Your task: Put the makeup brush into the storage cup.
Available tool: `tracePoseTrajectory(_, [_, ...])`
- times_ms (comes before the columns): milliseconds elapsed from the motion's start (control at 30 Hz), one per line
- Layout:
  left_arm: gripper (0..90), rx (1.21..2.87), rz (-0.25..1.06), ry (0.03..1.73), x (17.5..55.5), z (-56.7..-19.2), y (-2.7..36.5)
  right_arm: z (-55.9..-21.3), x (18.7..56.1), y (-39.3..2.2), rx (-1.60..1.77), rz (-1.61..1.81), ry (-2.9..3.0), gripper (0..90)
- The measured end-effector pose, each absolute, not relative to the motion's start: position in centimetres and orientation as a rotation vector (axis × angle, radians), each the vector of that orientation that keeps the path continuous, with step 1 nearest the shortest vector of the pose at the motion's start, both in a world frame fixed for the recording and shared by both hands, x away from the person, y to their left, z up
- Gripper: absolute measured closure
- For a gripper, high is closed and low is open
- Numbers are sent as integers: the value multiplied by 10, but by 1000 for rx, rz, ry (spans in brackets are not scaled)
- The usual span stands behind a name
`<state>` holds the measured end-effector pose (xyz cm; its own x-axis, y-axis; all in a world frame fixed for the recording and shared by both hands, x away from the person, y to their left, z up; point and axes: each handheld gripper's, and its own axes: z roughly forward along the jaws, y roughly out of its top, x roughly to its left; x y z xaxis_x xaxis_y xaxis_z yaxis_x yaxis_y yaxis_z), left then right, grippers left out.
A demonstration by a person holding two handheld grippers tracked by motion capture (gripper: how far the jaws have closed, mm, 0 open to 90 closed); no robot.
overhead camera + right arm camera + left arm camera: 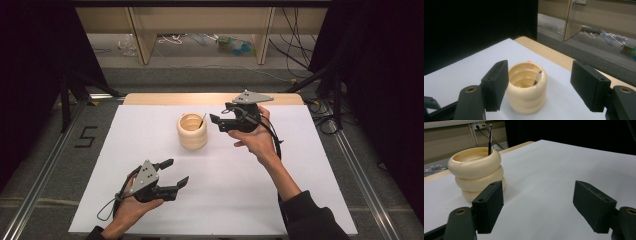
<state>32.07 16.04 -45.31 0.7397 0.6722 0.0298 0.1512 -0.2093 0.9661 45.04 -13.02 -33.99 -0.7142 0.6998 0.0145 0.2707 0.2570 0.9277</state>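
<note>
Here the right claw [539, 87], spread, looks inside the ribbed cup [527, 87] at a leaning pen [537, 77].

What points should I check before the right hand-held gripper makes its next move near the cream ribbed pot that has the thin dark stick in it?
1. Right hand-held gripper jaws open, nothing between them: ok.
2. Cream ribbed ring-shaped pot stands upright on the white table sheet: ok.
3. Thin dark stick is inside the pot, leaning on the rim: ok.
4. Right hand-held gripper is apart from the pot, not touching it: ok.
5. Left hand-held gripper is open, holds nothing and is away from the pot: ok.
6. What the stick is, and how deep it sits: cannot tell.
</note>
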Motion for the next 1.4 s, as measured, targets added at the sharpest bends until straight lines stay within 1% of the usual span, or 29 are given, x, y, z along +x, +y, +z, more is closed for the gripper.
tracePoseTrajectory(133, [244, 1748, 543, 650, 321, -453, 161, -340, 443, -141, 891, 1464, 2129, 316])
tracePoseTrajectory(400, [244, 1749, 546, 650, 321, -453, 160, -353, 428, -160, 893, 1471, 2104, 317])
tracePoseTrajectory(867, [243, 1738, 547, 644, 320, -451, 161, -363, 416, -169, 933, 1508, 2106, 315])
tracePoseTrajectory(1067, [242, 1744, 541, 641, 320, -451, 159, -367, 407, -176, 948, 1514, 2120, 293])
tracePoseTrajectory(1200, [241, 1742, 544, 645, 319, -451, 161, -371, 400, -181, 979, 1530, 2131, 294])
tracePoseTrajectory(1400, [241, 1742, 549, 646, 319, -451, 160, -381, 392, -181, 955, 1516, 2156, 281])
